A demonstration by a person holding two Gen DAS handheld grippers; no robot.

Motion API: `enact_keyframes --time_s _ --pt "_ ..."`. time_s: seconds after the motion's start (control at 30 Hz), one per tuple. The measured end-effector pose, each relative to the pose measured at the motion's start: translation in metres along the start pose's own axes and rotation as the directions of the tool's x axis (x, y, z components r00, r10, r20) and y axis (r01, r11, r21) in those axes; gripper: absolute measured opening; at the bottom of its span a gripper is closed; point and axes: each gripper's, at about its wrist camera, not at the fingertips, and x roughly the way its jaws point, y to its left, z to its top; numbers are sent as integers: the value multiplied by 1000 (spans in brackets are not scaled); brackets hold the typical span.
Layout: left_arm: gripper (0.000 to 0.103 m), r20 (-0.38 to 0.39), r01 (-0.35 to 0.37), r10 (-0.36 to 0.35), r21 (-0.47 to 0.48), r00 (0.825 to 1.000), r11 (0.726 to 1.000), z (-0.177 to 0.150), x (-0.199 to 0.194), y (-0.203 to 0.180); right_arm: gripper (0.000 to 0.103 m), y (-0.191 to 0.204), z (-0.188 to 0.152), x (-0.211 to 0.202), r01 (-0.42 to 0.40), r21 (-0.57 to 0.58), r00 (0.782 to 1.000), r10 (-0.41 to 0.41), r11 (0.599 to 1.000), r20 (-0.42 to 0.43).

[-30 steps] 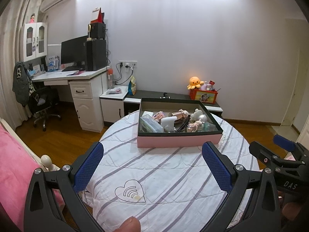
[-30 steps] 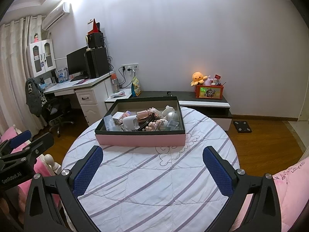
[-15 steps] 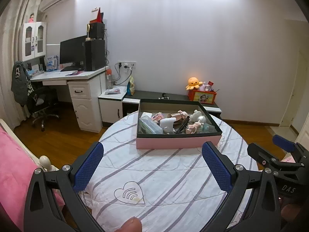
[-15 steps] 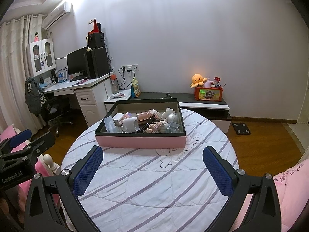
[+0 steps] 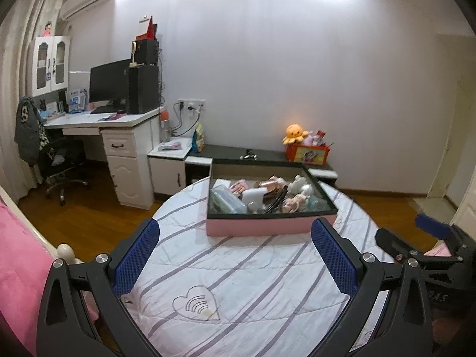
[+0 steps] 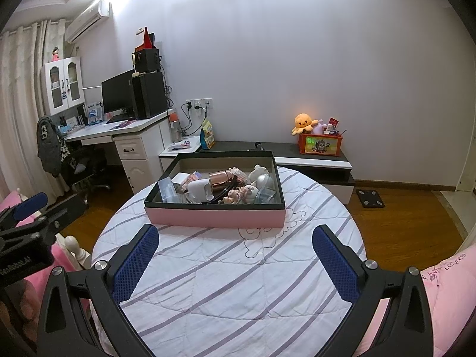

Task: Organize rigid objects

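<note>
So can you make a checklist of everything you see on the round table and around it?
Surface: round table under a white quilted cover with purple stripes.
Job's things: pink box holding jumbled small items, among them a white figurine and a rose-gold cylinder.
Clutter: nothing seen on the cover outside the box.
Grippers: left gripper and right gripper open, empty, short of the box.
Cables: plugs at the wall socket.
Surroundings: desk, monitor, orange octopus plush.

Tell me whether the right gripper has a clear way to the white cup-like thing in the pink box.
Probably yes. The right gripper is open and empty, only bare striped cloth lies before the pink box, which has no lid. The white cup-like thing sits crowded among other items.
</note>
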Motion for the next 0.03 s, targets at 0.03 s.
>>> enact_keyframes --time_s 0.03 --pt "103 1 0 0 -4 1000 1000 1 0 1 103 0 0 0 0 0 1000 0 1000 0"
